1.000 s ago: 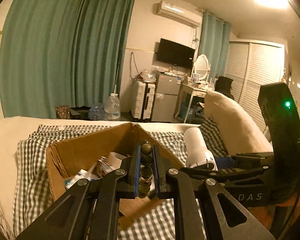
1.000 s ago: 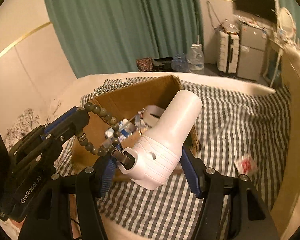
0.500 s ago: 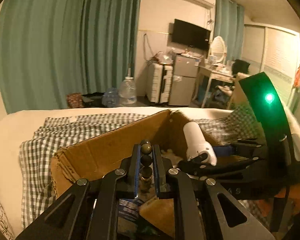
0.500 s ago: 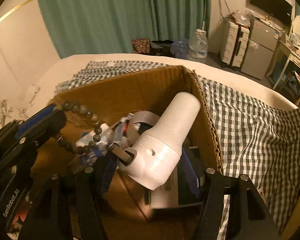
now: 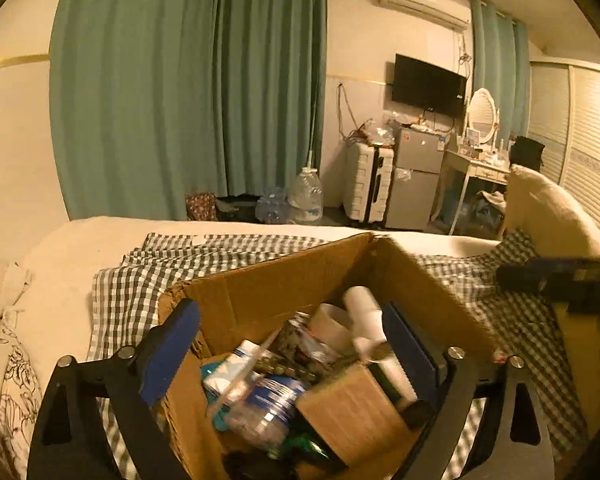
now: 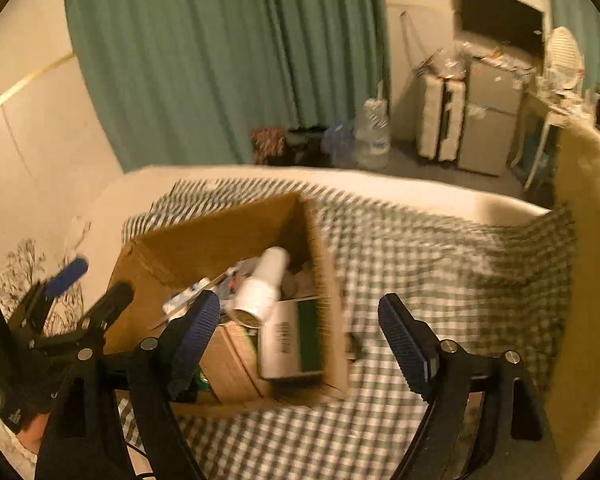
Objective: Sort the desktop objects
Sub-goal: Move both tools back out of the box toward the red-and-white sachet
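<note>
Checked cloth over bed, cardboard box on it, green curtains

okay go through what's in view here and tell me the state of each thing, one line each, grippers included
left gripper: open, jaws have just been opening, nothing gripped.
right gripper: open, jaws have just been opening, nothing between them.
white bottle: lying tilted in the box, released.
cardboard box: open-topped, full of items.
checkered cloth: spread under the box.
curtains: drawn shut.
television: screen dark.
</note>
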`<state>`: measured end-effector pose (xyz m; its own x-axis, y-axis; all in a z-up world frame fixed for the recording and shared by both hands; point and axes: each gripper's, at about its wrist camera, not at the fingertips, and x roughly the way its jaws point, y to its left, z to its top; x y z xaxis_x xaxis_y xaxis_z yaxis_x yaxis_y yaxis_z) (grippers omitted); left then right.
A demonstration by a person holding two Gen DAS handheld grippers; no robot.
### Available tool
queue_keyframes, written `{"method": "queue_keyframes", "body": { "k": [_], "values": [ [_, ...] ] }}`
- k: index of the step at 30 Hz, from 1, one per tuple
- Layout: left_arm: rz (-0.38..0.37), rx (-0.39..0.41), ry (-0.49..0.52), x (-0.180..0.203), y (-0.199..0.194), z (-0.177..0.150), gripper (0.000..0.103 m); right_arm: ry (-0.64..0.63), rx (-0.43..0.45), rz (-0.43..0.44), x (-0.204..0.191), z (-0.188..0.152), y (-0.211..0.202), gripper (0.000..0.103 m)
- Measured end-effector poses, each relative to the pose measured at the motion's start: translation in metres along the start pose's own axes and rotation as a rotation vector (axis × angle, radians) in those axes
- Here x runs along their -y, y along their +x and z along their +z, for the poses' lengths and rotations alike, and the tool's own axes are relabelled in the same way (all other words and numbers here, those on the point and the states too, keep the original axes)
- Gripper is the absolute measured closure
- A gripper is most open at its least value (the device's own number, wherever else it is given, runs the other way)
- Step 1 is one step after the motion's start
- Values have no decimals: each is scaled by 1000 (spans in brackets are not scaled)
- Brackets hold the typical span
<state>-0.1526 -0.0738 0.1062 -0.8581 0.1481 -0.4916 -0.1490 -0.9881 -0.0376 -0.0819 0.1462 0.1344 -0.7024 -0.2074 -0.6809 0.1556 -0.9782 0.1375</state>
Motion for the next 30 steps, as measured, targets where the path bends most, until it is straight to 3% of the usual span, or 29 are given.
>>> {"method": "queue_keyframes", "body": {
  "k": [4,10,15,21,23,24,25,27,28,30],
  "values": [
    [-49,11,-1,38,-28,-12,2,60,-9,-49,40,-17,-26,19],
    [-126,-39,-54,93,-39,-45,2,152,-141,-163,99,-66,-6,19],
    [-132,-126,-51,131,-18,-76,2,60,-212,-247,99,-92,30,19],
    [-86,-181,-10,141,11,-105,2,-26,-235,-157,91,-82,84,19],
    [-74,-199,-24,136,19,-111,2,-34,-244,-137,93,-80,104,28],
    [-67,-208,-34,132,25,-114,2,-24,-257,-113,97,-79,117,40],
    [-63,-217,-38,130,28,-117,2,-11,-268,-91,99,-79,128,45],
    [-44,-231,-36,126,37,-123,2,3,-296,-51,100,-81,152,46],
    [-40,-235,-34,125,40,-126,2,4,-300,-36,100,-82,158,57],
    [-40,-240,-31,124,45,-130,2,13,-306,-20,98,-80,166,66]
  ]
}}
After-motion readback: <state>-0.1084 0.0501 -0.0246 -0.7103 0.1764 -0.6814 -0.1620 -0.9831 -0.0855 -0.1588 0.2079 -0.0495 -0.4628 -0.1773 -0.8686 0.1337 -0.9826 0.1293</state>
